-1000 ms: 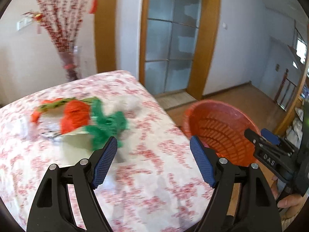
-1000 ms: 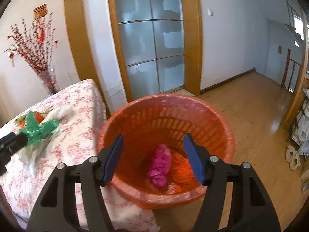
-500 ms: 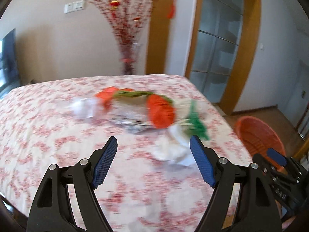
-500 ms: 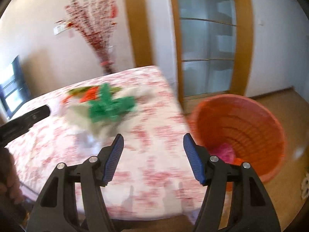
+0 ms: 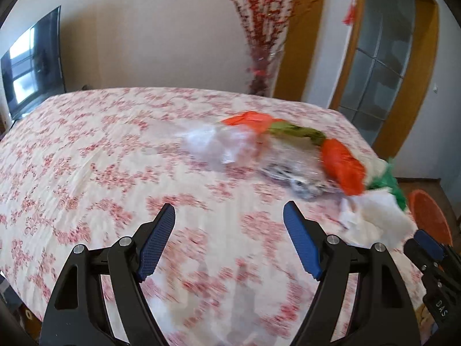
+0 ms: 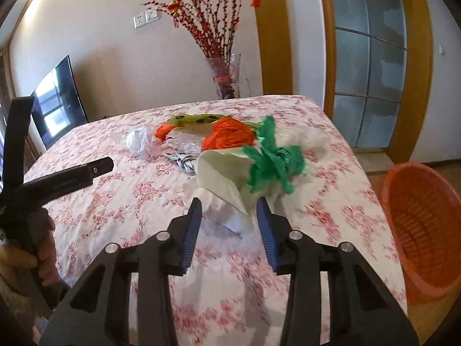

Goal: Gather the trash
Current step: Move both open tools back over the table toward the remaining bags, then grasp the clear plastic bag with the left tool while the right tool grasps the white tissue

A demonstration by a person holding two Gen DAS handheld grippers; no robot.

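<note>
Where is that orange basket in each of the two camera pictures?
Left wrist view: the orange basket peeks out at the far right edge, beyond the table corner, mostly cut off.
Right wrist view: the orange basket stands on the floor at the right, beside the table, most of it showing.
Shared landmark: the green crumpled bag lies on the table near the basket's side in both views.
</note>
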